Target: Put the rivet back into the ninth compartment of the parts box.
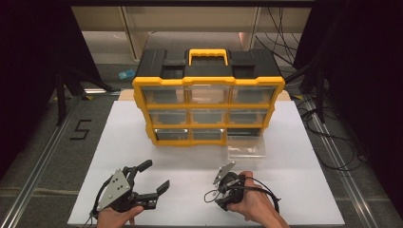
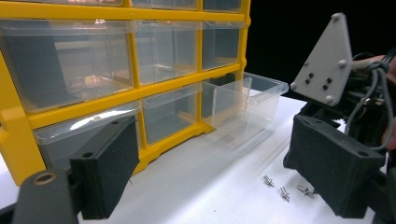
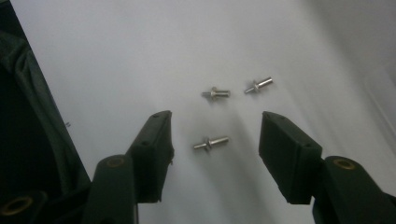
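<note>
Steel pin [image 3: 211, 142] between right hand-held gripper [image 3: 215, 140] jaws

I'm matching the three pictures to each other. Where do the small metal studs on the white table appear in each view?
High view: too small to make out; they would lie by the right gripper.
Left gripper view: the studs lie low, right of centre, beside the right jaw.
Right gripper view: one stud between the open jaws, two beyond.
Shared landmark: the white table.

The white tabletop [image 1: 142, 137] carried a yellow drawer cabinet [image 1: 208, 102] at upper centre, a clear drawer [image 1: 246, 148] just beside its lower right corner, and three small metal studs [image 3: 211, 142] lying loose.
</note>
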### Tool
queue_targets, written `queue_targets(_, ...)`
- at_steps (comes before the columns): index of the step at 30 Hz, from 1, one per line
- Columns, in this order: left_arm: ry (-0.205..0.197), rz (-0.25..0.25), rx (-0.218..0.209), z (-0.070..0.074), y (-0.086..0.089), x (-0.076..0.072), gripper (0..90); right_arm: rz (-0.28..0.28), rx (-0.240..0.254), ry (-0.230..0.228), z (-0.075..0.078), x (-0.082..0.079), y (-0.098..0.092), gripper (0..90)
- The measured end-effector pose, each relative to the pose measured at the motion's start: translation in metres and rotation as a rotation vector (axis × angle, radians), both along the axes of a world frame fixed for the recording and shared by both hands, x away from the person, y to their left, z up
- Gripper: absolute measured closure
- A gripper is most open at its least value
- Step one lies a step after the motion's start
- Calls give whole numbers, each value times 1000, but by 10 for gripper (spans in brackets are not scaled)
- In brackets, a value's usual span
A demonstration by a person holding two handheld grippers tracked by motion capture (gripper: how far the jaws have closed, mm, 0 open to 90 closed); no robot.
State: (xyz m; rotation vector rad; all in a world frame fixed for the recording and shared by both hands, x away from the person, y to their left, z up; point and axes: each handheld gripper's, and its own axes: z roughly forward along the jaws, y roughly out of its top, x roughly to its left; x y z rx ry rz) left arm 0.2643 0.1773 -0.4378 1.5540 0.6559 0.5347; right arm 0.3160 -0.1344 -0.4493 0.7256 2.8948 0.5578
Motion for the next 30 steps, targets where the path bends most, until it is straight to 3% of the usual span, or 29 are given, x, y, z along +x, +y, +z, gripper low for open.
queue_targets(8, 0, -3, -3, 0, 0, 0, 160, -3, -46, 53, -7, 6, 6, 610)
queue_targets(9, 0, -3, -3, 0, 0, 0, 160, -3, -46, 53, -7, 6, 6, 610)
queue_targets(10, -27, -9, 5, 1, 0, 2, 160, 6, -74, 55, -9, 7, 6, 657)
queue_targets(14, -26, -9, 8, 1, 0, 2, 160, 9, -85, 63, -10, 7, 6, 713)
queue_targets(17, -25, -10, 7, 1, 0, 2, 161, 26, -92, 57, -10, 10, 4, 825)
queue_targets(27, -27, -9, 4, 1, 0, 2, 161, 52, -111, 60, -7, 11, 3, 831)
queue_targets(29, -27, -7, 6, 1, 1, 2, 161, 58, -111, 56, -2, 11, 1, 831)
queue_targets(30, -26, -7, 3, 1, 1, 2, 161, 68, -107, 43, 8, 9, -2, 831)
